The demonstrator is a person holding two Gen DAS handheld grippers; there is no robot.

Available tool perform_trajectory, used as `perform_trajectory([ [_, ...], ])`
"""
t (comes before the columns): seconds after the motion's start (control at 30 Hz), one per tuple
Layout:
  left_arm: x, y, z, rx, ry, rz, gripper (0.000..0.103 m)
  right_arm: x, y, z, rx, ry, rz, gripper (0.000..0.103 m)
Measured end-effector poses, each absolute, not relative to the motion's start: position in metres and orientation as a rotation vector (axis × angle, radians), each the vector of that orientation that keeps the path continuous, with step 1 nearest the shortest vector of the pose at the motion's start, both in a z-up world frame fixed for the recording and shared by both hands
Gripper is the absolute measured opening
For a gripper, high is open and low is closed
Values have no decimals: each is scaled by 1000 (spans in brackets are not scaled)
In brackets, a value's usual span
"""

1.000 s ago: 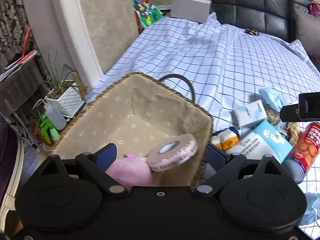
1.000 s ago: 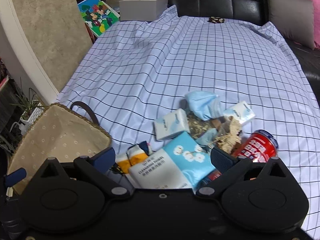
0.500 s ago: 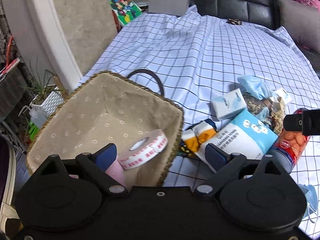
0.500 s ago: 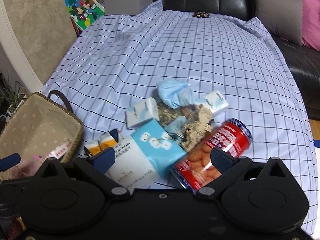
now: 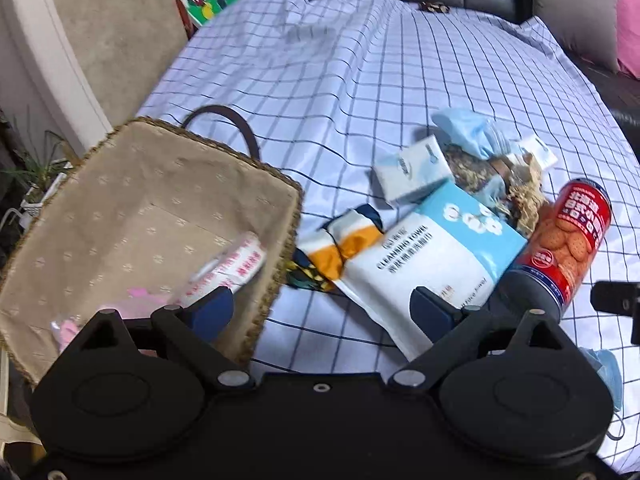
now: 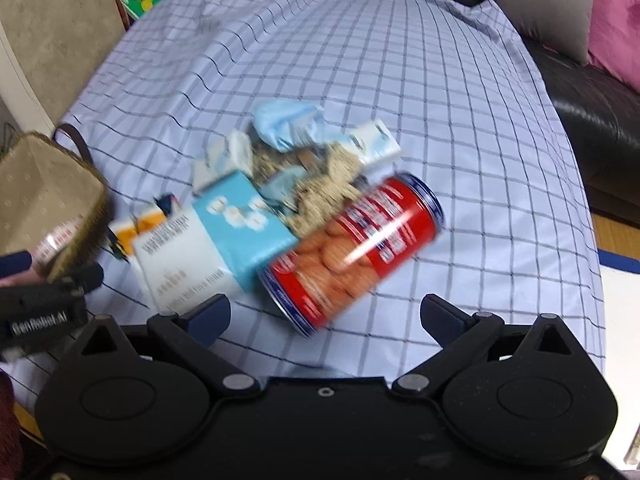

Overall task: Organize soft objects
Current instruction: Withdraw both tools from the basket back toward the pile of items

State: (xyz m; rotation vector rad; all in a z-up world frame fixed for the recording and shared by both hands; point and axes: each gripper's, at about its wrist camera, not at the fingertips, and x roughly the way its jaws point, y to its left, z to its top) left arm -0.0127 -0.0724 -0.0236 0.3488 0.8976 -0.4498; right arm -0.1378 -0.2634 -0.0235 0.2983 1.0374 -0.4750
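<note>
Clutter of soft packs and one hard can sits on the blue-checked white bedsheet (image 5: pixel 360 92), right of centre in the left wrist view. Woven rectangular basket with beige dotted lining (image 5: pixel 132 208) fills the left half of that frame; inside it lie a white tape roll with red print (image 5: pixel 230 268) and a pink soft item (image 5: pixel 144 296), partly hidden behind the left gripper.

Change since a second ago: both wrist views have swung off the basket and toward the pile. Basket then filled the left view's centre; it is now pushed to the left, and the white-and-blue cleansing towel pack (image 5: pixel 432 256) has come in close to the right finger. In the right view the red cylindrical biscuit can (image 6: pixel 352 252) has slid from the frame's right edge to centre.

Left gripper (image 5: pixel 320 310): jaws spread wide, nothing between them; the gap frames bare sheet and the edge of the towel pack. Right gripper (image 6: pixel 324 316): jaws spread, empty, the can's lower end lying just ahead between the fingers.

Reading: another pick looks to be starting. Soft candidates remain out — towel pack, orange-and-white folded cloth (image 5: pixel 344 244), small white tissue packet (image 5: pixel 412 168), crumpled blue face mask (image 5: pixel 468 132). The can is rigid; probably not basket material.
</note>
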Motion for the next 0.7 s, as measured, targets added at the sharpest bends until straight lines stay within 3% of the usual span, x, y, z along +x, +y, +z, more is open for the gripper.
perform_trajectory([
  [0.7, -13, -107, -52, 395, 982, -483, 93, -175, -273, -68, 352, 1203, -363, 102],
])
